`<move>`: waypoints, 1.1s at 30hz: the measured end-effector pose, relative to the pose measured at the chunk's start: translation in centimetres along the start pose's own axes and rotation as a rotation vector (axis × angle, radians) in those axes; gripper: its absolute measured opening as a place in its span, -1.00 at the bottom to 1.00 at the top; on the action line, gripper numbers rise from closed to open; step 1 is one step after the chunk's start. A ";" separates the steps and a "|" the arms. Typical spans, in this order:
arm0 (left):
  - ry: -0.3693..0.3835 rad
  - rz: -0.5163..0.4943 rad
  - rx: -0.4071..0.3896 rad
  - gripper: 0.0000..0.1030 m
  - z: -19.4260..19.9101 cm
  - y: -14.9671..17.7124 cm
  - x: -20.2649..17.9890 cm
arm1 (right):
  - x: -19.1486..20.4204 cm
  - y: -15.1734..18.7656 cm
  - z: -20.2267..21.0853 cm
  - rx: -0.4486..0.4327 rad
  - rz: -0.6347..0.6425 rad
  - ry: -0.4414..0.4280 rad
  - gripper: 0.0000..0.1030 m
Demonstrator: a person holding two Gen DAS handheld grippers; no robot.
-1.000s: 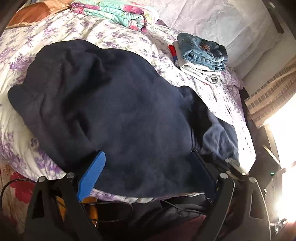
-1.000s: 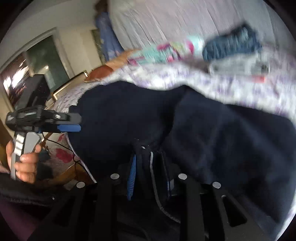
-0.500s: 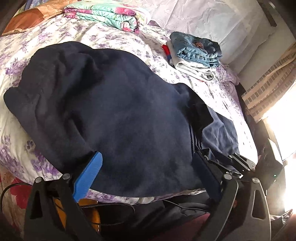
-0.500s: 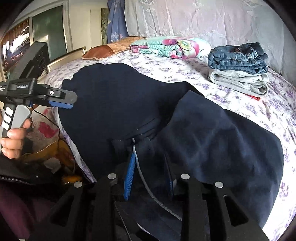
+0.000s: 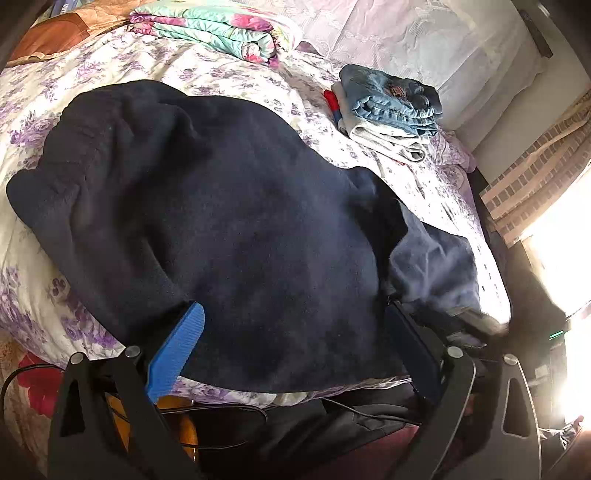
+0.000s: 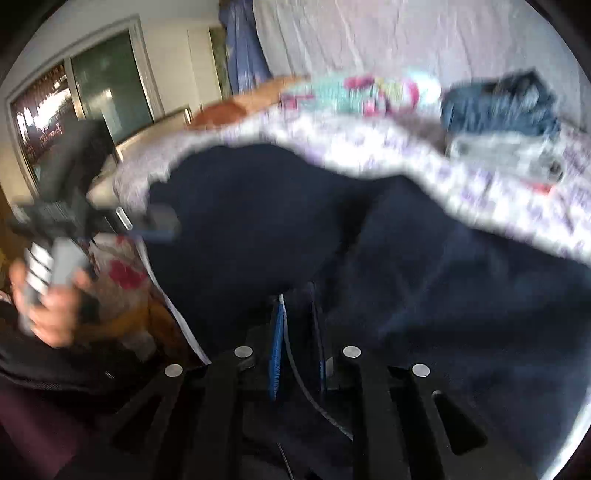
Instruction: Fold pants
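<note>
Gripping dark pants (image 5: 236,229) near bed's (image 5: 110,62) front edge: right tongs (image 6: 297,343) clamped on fabric fold with pale cord beside blue pad. Left tongs (image 5: 291,343) spread wide, nothing between pads, above pants' front hem. Pants lie bunched across front half of bed, one part flopped toward right edge. Folded jeans (image 5: 391,99) and floral blanket (image 5: 218,29) sit toward far side. Step, likely: carrying gripped portion over for first fold. Next move calls for left tongs pinning or grabbing opposite hem, then laying flat.
</note>
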State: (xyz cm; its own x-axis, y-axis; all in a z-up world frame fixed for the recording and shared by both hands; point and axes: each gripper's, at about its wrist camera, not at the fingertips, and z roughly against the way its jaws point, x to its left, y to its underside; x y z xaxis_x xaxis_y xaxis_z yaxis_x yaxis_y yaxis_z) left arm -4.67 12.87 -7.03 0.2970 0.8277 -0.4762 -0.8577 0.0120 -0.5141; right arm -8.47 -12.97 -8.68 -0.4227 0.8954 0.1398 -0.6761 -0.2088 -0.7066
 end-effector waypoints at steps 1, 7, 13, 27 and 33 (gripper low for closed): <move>0.000 0.002 0.001 0.85 0.0 0.0 0.0 | -0.1 0.3 0.0 -0.015 -0.009 -0.011 -0.68; -0.003 0.006 0.007 0.85 -0.1 -0.1 -0.1 | -0.1 -0.4 2.3 -0.047 0.011 -0.005 -0.23; -0.003 0.008 0.012 0.86 -0.2 -0.3 0.1 | -2.5 -3.7 6.2 -0.214 -0.069 0.059 -0.22; 0.023 0.150 -0.121 0.89 6.5 0.2 4.3 | -2.6 -2.1 7.6 -0.292 -0.261 -0.032 0.52; 0.153 0.361 -0.105 0.89 4.1 0.2 9.3 | 0.1 0.5 6.2 -0.235 -0.215 -0.109 0.47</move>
State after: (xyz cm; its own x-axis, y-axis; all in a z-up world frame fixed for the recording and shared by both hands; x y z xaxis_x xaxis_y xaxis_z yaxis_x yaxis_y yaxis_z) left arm -3.82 22.82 -8.63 0.0499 0.6751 -0.7361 -0.8731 -0.3284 -0.3603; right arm -12.60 -15.41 -4.78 -0.3566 0.8590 0.3675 -0.6045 0.0878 -0.7917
